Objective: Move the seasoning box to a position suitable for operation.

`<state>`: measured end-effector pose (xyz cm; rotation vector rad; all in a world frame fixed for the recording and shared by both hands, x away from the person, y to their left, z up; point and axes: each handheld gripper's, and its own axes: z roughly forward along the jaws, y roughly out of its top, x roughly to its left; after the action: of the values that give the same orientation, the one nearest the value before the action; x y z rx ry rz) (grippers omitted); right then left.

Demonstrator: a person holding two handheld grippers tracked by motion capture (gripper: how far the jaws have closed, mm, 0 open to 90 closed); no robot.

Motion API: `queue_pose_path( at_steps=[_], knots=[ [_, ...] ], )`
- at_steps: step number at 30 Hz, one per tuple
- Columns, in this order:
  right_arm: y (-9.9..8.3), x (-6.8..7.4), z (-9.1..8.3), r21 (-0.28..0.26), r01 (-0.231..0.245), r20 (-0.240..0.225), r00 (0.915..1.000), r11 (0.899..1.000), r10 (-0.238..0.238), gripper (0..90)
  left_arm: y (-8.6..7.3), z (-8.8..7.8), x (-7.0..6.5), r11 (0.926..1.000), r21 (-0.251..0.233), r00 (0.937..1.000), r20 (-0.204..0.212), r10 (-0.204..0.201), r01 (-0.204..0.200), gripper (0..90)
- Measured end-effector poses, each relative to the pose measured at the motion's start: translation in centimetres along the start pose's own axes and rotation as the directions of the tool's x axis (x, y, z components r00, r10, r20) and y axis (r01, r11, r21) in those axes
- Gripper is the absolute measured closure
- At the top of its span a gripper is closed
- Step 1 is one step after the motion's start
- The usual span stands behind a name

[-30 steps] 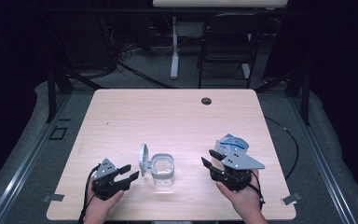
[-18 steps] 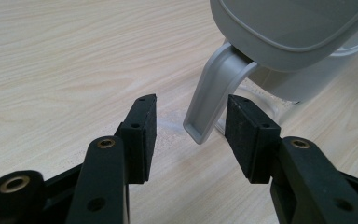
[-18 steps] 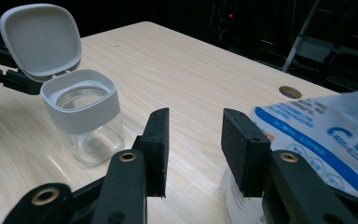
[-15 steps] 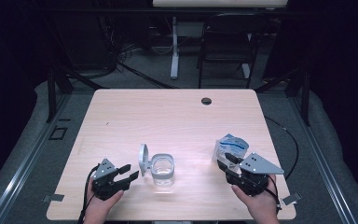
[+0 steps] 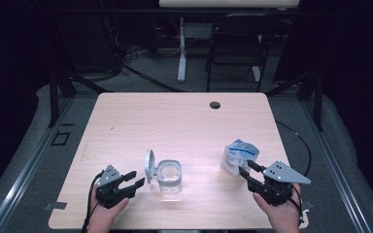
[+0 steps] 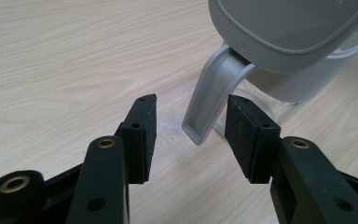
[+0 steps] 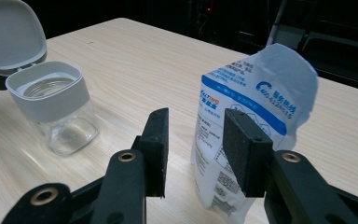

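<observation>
A: Start big. What's laid out on the table [image 5: 126, 121]?

B: Taking the glass jar [image 5: 169, 177] as the landmark: it stands near the front edge, a little left of centre, its hinged grey lid [image 5: 149, 166] flipped up on its left side. Well to the jar's right a white-and-blue pouch [image 5: 239, 156] stands upright.

A: And the tongs?

B: The left gripper [image 5: 132, 180] sits just left of the jar, jaws spread. In the left gripper view the lid's latch tab [image 6: 209, 100] hangs in the gap, but neither pad touches it; nothing is gripped. The right gripper [image 5: 245, 171] is at the pouch's near side, jaws apart. In the right gripper view the pouch [image 7: 247, 126] rises beyond the jaw tips, and I see no pad pressing on it, so it is released.

A: Which step is this, then?

B: My reading: the jar is open and ready, and the right hand is lining up on the pouch for a pickup, presumably to pour into the jar.

A: What does the next move need?

B: Ease the right jaws around the pouch's body, close gently so it doesn't buckle, then lift. The left should steady the jar or keep the lid clear.
</observation>
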<state>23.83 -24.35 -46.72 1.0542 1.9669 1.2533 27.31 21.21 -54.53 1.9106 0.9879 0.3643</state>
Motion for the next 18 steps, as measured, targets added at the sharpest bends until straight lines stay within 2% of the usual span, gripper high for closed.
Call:
queue_pose_path(
  at_steps=[10,18],
  knots=[
    [-0.4,-1.3,-0.4,0.008,-0.014,0.045,0.9989,1.000,0.014,59.7,0.1,-0.1,0.1,1.0000,-0.006,1.0000,-0.004,-0.004,0.004,54.2],
    [-1.0,-2.2,-0.2,0.016,-0.051,0.078,0.9957,0.999,0.050,57.3,0.1,-0.1,0.0,1.0000,0.007,1.0000,-0.003,0.004,-0.004,54.2]
  ],
)
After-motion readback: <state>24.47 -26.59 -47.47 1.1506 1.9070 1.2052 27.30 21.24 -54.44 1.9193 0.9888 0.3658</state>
